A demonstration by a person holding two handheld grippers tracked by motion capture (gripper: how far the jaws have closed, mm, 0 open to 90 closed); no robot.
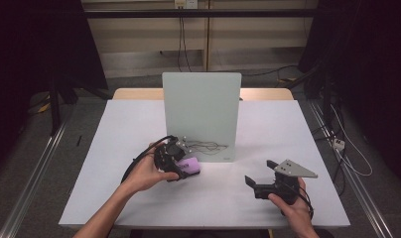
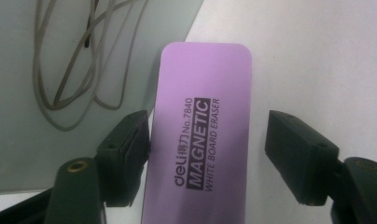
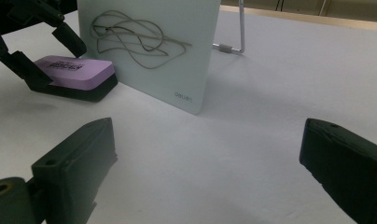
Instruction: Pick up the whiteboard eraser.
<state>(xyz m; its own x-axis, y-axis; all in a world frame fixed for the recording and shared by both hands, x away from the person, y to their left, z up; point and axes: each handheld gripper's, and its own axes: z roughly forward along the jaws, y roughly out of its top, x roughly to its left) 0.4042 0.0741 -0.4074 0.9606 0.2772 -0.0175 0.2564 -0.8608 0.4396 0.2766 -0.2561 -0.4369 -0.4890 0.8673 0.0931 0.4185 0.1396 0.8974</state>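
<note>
A purple magnetic whiteboard eraser (image 1: 190, 165) (image 2: 200, 135) (image 3: 74, 70) lies flat on the white table, its far end against the foot of a small upright whiteboard (image 1: 202, 114) (image 3: 149, 60). My left gripper (image 1: 181, 168) (image 2: 207, 154) straddles the eraser. One pad touches the eraser's edge, and a narrow gap separates the other pad from it. My right gripper (image 1: 259, 172) (image 3: 207, 158) rests low over the table at the right, jaws wide open and holding nothing.
The whiteboard stands on a wire stand (image 3: 231, 46) mid-table and bears grey scribbled lines (image 1: 208, 146) (image 2: 65, 60) near its lower edge. The white table top (image 1: 139, 129) extends to both sides. Cables and metal rails run along the floor beside the table.
</note>
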